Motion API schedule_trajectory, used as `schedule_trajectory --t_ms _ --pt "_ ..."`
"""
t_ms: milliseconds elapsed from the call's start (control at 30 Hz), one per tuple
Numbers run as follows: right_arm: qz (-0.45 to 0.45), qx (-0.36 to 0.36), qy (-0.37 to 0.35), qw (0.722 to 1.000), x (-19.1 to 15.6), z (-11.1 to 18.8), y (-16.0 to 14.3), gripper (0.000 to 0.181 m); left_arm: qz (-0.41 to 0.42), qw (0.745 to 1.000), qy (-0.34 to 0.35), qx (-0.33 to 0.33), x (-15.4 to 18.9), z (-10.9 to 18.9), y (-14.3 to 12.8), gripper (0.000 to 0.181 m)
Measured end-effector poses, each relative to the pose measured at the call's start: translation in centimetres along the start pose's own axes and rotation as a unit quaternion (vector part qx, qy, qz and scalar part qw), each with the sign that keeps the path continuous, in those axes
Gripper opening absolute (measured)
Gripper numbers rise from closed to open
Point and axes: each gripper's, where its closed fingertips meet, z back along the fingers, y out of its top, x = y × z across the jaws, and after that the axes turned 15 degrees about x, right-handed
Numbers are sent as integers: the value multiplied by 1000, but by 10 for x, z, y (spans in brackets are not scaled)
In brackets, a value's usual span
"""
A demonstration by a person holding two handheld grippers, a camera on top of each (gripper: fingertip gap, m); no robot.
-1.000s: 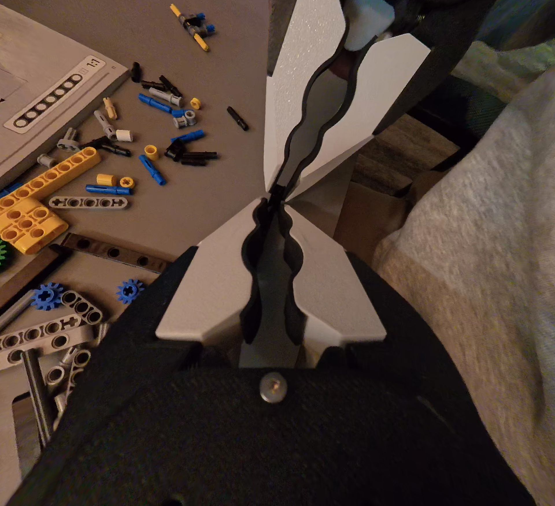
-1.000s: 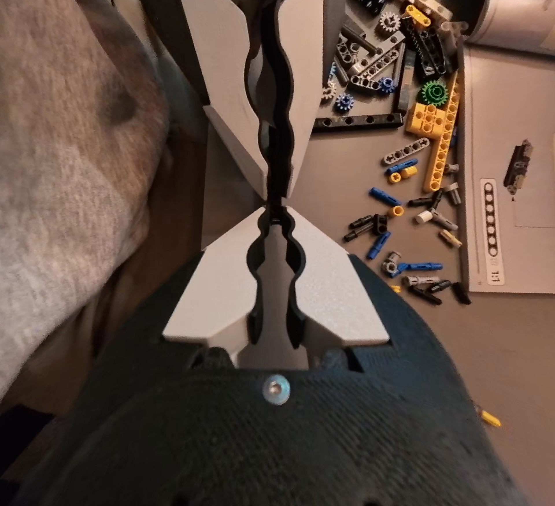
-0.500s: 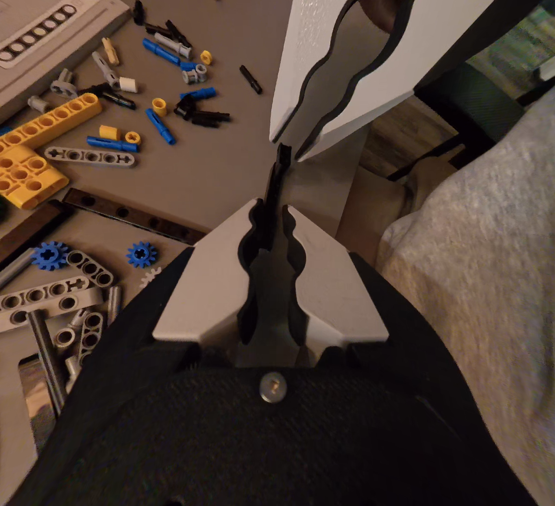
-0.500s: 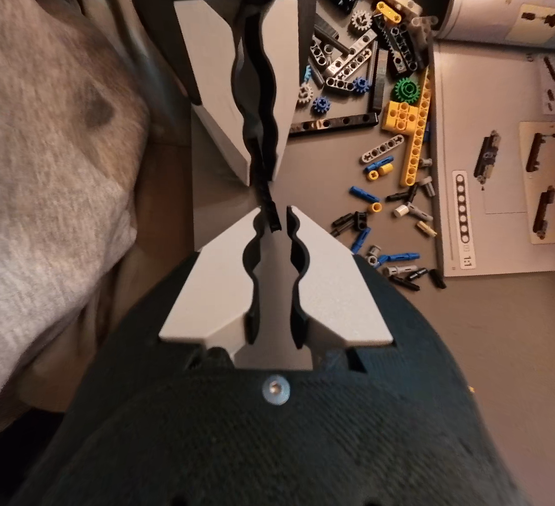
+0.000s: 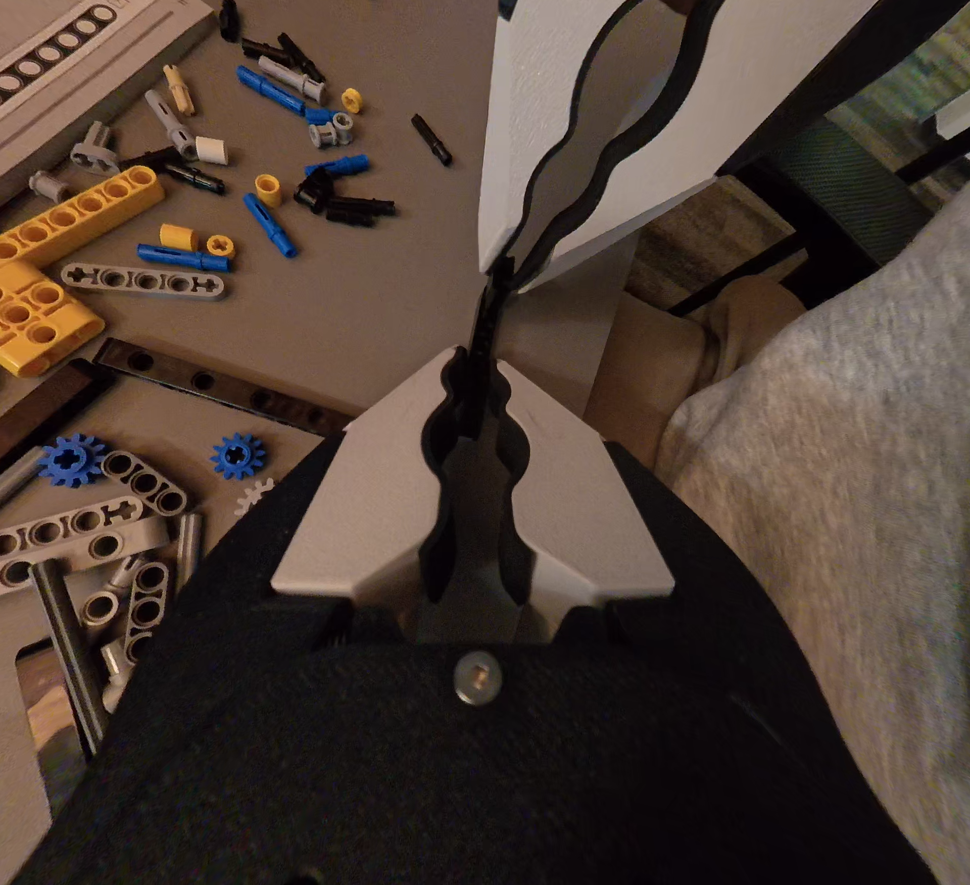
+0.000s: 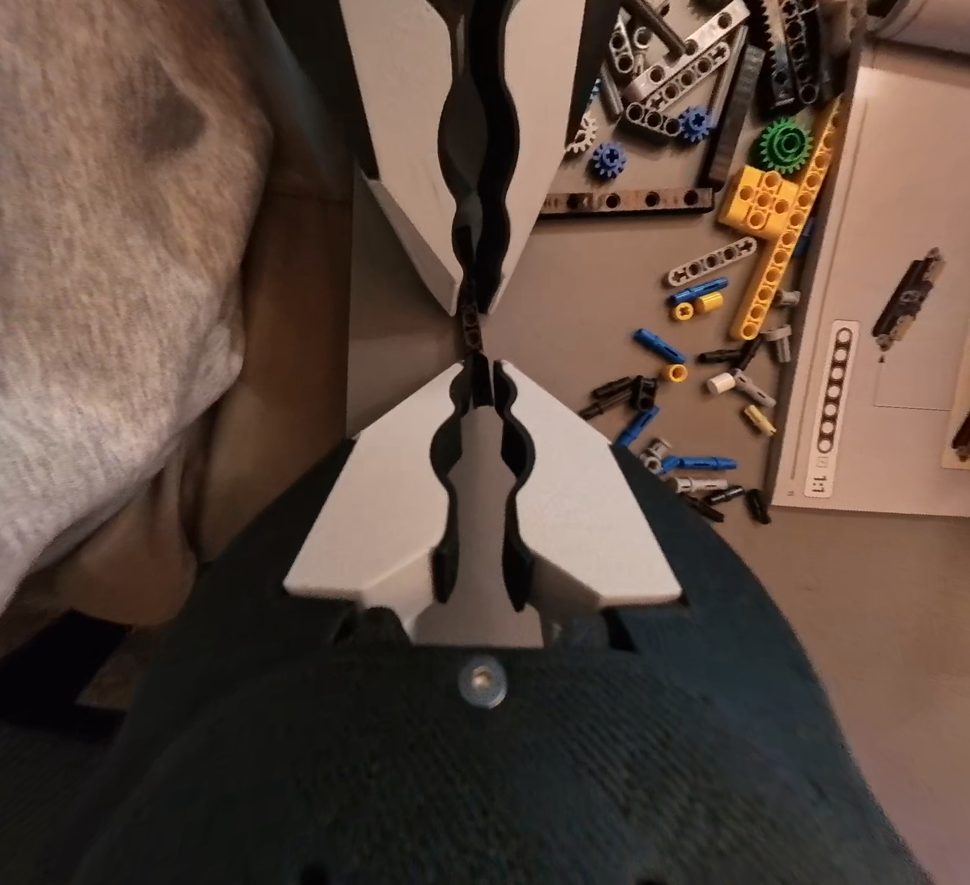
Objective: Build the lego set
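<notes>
Both grippers pinch one thin black beam in the air by the table edge.

The left gripper (image 5: 475, 361) and right gripper (image 6: 478, 367) are each clenched on an end of the black beam (image 6: 471, 321), its long axis running tip to tip between them. I'd keep both aligned along that axis, pressing without twisting, clear of the loose parts (image 5: 273, 166).
</notes>
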Motion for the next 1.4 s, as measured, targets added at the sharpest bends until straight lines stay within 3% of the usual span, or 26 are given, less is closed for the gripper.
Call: schedule_trajectory --t_ms 33,600,1400 --pt "-5 -4 6 1000 -1 0 0 7 -1 1000 0 0 0 0 0 9" --pt "-31 -24 45 998 -6 -1 0 12 -4 1000 3 -1 0 0 0 9" --pt "-21 -72 49 996 -4 -3 -3 5 -10 1000 8 1 0 -1 0 8"
